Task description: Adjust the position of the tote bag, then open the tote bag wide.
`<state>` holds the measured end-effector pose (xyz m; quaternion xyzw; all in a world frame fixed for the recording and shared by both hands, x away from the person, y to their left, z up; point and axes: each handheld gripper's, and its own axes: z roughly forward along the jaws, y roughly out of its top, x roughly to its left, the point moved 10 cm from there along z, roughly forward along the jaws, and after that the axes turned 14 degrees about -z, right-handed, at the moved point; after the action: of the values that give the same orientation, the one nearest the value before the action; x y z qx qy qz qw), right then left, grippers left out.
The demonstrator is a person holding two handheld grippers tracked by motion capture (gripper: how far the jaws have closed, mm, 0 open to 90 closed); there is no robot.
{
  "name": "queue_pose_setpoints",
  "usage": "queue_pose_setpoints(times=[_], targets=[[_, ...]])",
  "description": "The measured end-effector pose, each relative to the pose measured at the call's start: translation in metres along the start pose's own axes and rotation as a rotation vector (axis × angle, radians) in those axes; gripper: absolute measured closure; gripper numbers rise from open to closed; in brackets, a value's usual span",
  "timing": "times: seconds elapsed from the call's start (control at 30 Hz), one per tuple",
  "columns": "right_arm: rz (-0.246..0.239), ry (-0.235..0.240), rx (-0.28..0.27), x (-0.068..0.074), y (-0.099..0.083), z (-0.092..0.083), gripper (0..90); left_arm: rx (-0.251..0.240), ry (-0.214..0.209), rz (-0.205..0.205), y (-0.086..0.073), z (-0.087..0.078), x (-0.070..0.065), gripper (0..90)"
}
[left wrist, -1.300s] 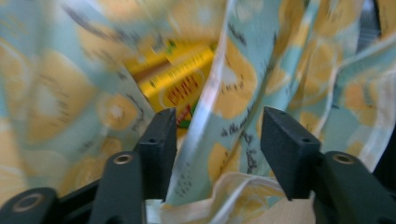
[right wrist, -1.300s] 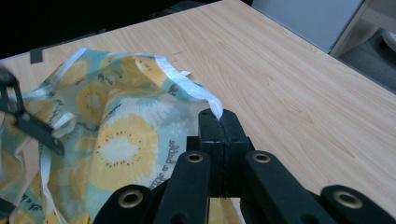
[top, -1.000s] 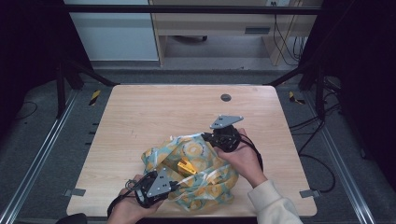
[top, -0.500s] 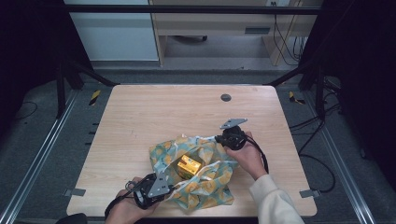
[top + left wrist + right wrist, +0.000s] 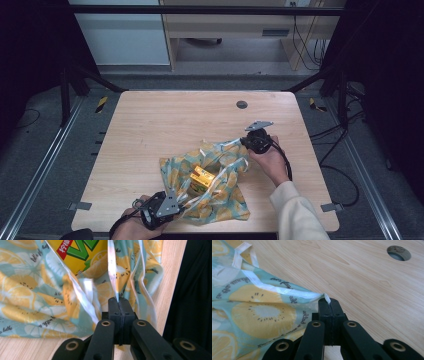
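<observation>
A teal cloth bag (image 5: 220,192) printed with lemon and kiwi slices lies spread on the wooden table (image 5: 165,125), pulled out between my two grippers. A yellow drink carton (image 5: 201,177) with green lettering (image 5: 82,252) lies on it near the middle. My left gripper (image 5: 172,202) at the table's front edge is shut on the bag's white-trimmed edge (image 5: 112,270). My right gripper (image 5: 246,142), held by a hand at the right, is shut on the bag's far corner (image 5: 322,296).
A round cable hole (image 5: 242,104) sits near the table's far edge, also seen as the hole (image 5: 399,253) in the right gripper view. The table's front edge (image 5: 175,277) runs just beside my left gripper. Metal frame legs (image 5: 75,75) stand around the table.
The bag was bunched up and lifted a second ago. Both grippers have pulled apart and lowered, so it now lies flatter and stretched, with the carton showing.
</observation>
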<state>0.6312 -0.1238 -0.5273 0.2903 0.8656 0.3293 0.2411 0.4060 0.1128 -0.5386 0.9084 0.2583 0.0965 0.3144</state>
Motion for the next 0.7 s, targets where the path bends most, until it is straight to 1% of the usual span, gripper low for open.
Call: queue_pose_setpoints(times=[0.03, 0.07, 0.13, 0.17, 0.23, 0.33, 0.37, 0.4, 0.43, 0.47, 0.5, 0.53, 0.57, 0.6, 0.63, 0.7], targets=[[0.000, -0.008, 0.003, -0.001, -0.001, 0.000, 90.0, 0.000, -0.010, -0.004, -0.001, 0.000, -0.002, 90.0], [0.011, -0.012, 0.004, -0.002, -0.001, 0.001, 90.0, 0.000, -0.006, 0.001, -0.002, 0.001, -0.003, 90.0], [0.012, -0.014, 0.004, -0.001, -0.002, 0.003, 90.0, 0.010, -0.003, 0.006, -0.003, 0.002, -0.004, 90.0], [0.003, -0.015, 0.006, -0.001, -0.002, 0.003, 90.0, 0.015, -0.003, 0.012, -0.004, 0.002, -0.004, 90.0], [0.001, -0.024, 0.010, -0.001, -0.001, 0.005, 90.0, 0.017, -0.008, 0.013, -0.004, 0.002, -0.006, 90.0], [-0.004, -0.032, 0.027, 0.000, -0.002, 0.008, 90.0, 0.016, 0.008, 0.018, -0.004, 0.002, -0.004, 90.0], [0.003, -0.034, 0.035, 0.000, -0.004, 0.009, 90.0, 0.010, 0.010, 0.012, -0.004, 0.002, -0.004, 90.0], [0.011, -0.032, 0.041, 0.002, -0.004, 0.009, 87.3, 0.002, 0.012, 0.012, -0.004, 0.001, -0.004, 90.0], [0.015, -0.027, 0.039, 0.003, -0.004, 0.009, 81.0, -0.022, 0.027, 0.008, -0.002, -0.001, -0.001, 88.1], [0.027, -0.018, 0.030, 0.006, -0.002, 0.006, 73.6, -0.058, 0.060, -0.009, 0.002, -0.003, 0.004, 79.2], [0.024, -0.029, 0.014, 0.006, 0.002, 0.001, 66.7, -0.083, 0.081, -0.028, 0.005, -0.005, 0.006, 66.0], [0.023, -0.033, 0.000, 0.006, 0.004, -0.004, 63.3, -0.111, 0.099, -0.042, 0.010, -0.009, 0.009, 58.9], [0.020, -0.031, -0.030, 0.008, 0.010, -0.010, 58.9, -0.137, 0.103, -0.054, 0.013, -0.012, 0.011, 54.3], [0.016, -0.033, -0.042, 0.008, 0.013, -0.016, 53.9, -0.177, 0.115, -0.073, 0.020, -0.020, 0.016, 51.2], [0.008, -0.052, -0.054, 0.009, 0.018, -0.025, 48.5, -0.220, 0.133, -0.092, 0.025, -0.026, 0.019, 49.0], [-0.005, -0.066, -0.101, 0.010, 0.027, -0.042, 44.9, -0.284, 0.150, -0.129, 0.035, -0.036, 0.025, 48.8]])
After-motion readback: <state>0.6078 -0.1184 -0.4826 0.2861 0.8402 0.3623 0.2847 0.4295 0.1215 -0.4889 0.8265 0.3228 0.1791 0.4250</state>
